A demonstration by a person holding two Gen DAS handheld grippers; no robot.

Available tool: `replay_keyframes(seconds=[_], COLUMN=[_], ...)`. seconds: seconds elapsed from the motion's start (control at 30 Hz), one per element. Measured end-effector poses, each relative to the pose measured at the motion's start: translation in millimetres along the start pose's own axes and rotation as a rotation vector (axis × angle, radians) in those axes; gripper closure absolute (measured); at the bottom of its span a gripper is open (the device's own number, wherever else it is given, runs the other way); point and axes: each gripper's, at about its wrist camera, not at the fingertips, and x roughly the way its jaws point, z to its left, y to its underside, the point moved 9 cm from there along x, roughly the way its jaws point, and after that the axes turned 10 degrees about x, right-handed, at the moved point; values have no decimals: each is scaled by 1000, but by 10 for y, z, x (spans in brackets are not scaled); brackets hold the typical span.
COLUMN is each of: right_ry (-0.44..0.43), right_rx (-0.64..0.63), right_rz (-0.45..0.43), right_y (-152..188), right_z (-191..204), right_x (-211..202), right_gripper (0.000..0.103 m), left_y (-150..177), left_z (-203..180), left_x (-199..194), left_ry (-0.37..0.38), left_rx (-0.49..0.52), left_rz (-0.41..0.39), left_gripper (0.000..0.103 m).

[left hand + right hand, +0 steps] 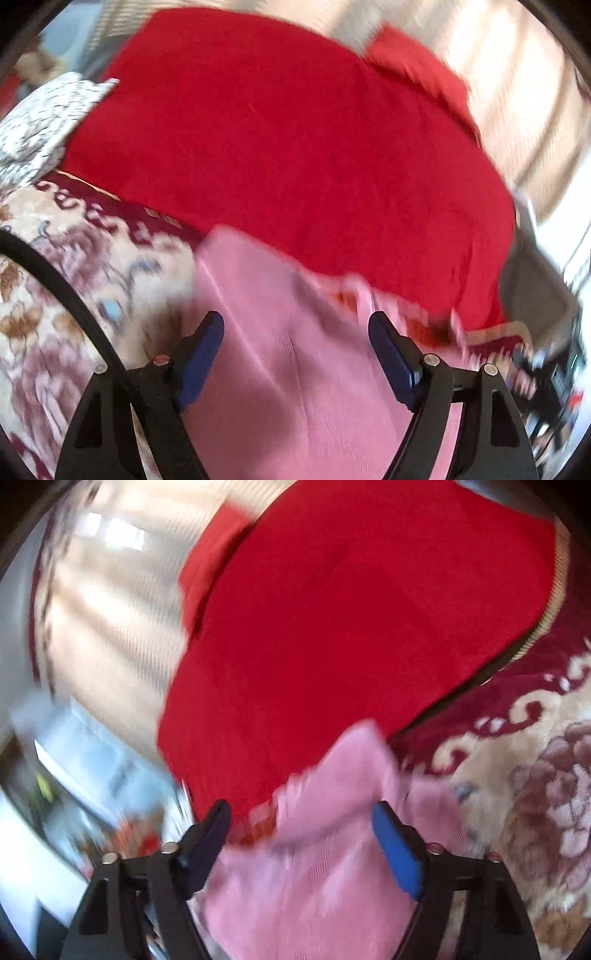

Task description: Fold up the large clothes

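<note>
A pink garment (295, 369) lies on the patterned carpet below my left gripper (295, 325), whose blue-padded jaws stand wide apart above the cloth without pressing it. The same pink garment (325, 867) fills the bottom of the right wrist view, with one bunched edge lifted toward the middle. My right gripper (301, 812) is open too, its pads clear of the fabric. Beyond the pink cloth a large red cloth (288, 140) is spread flat; the red cloth (351, 627) also fills the upper right wrist view. Both views are blurred.
A patterned red and beige carpet (48, 295) covers the floor, the carpet (535, 775) showing at the right in the right wrist view. A white patterned cloth (40, 122) lies at the far left. A black cable (62, 284) crosses the carpet. Cluttered objects (554, 376) sit at the right edge.
</note>
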Motion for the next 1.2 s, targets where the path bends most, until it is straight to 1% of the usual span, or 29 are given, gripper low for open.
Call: replay_keyframes(seconds=[0.03, 0.07, 0.1, 0.13, 0.17, 0.2, 0.23, 0.27, 0.3, 0.33, 0.4, 0.43, 0.5, 0.53, 0.57, 0.6, 0.67, 0.7, 0.8, 0.9, 0.93, 1.0, 1.07, 1.13, 1.17, 1.2], right_ry=[20, 37, 61, 85, 107, 134, 166, 202, 263, 287, 283, 277, 249, 217, 191, 182, 196, 200, 241, 273, 288, 321, 366, 375, 359, 344], right_rx=[-57, -101, -153, -198, -221, -231, -226, -213, -193, -181, -130, -81, 32, 77, 96, 99, 55, 31, -60, -94, -98, -93, -59, 5, 29, 36], right_rz=[57, 96, 142, 183, 204, 228, 258, 268, 249, 220, 135, 91, 6, -38, -69, -97, -112, -107, -89, -49, -32, -1, 55, 176, 199, 189], right_y=[167, 290, 447, 586, 666, 718, 754, 755, 695, 630, 411, 271, 71, -9, -60, -102, -135, -112, 10, 175, 221, 307, 385, 635, 722, 766], right_z=[93, 155, 223, 276, 296, 289, 257, 210, 136, 59, -7, -46, -147, -170, -177, -178, -131, -86, 48, -32, -53, -134, -269, -508, -586, -612], right_x=[89, 166, 252, 367, 470, 625, 799, 924, 1076, 1149, 1263, 1305, 1283, 1236, 1185, 1124, 1030, 1013, 843, 651, 588, 508, 499, 516, 503, 430], right_gripper=[31, 32, 33, 34, 34, 34, 34, 34, 34, 34, 34, 34, 34, 34, 34, 34, 34, 34, 34, 34, 34, 34, 34, 35, 37, 40], left_y=[92, 186, 231, 254, 288, 319, 336, 337, 317, 298, 278, 269, 299, 280, 270, 234, 174, 143, 169, 349, 449, 571, 602, 595, 574, 557], left_z=[-70, -121, -135, -133, -102, -43, 3, 67, 167, 277, 449, 562, 716, 811, 858, 911, 935, 899, 803, 778, 784, 778, 793, 771, 744, 723], left_x=[45, 99, 132, 137, 166, 218, 264, 309, 344, 379, 444, 469, 492, 473, 476, 415, 357, 299, 329, 448, 507, 546, 530, 443, 362, 300], left_ry=[-33, -79, -96, -103, -115, -125, -130, -140, -169, -206, -251, -263, -275, -285, -286, -288, -288, -278, -271, -309, -320, -324, -310, -295, -285, -283], left_rx=[43, 92, 111, 114, 106, 89, 77, 66, 58, 54, 37, 11, -39, -68, -82, -102, -117, -113, -78, -49, -37, -34, -59, -76, -78, -77], left_rz=[47, 94, 108, 115, 130, 155, 168, 173, 172, 179, 202, 211, 206, 202, 198, 181, 146, 128, 139, 213, 260, 303, 293, 285, 263, 248], left_gripper=[22, 22, 22, 22, 22, 22, 22, 22, 22, 22, 22, 22, 22, 22, 22, 22, 22, 22, 22, 22, 22, 22, 22, 22, 22, 22])
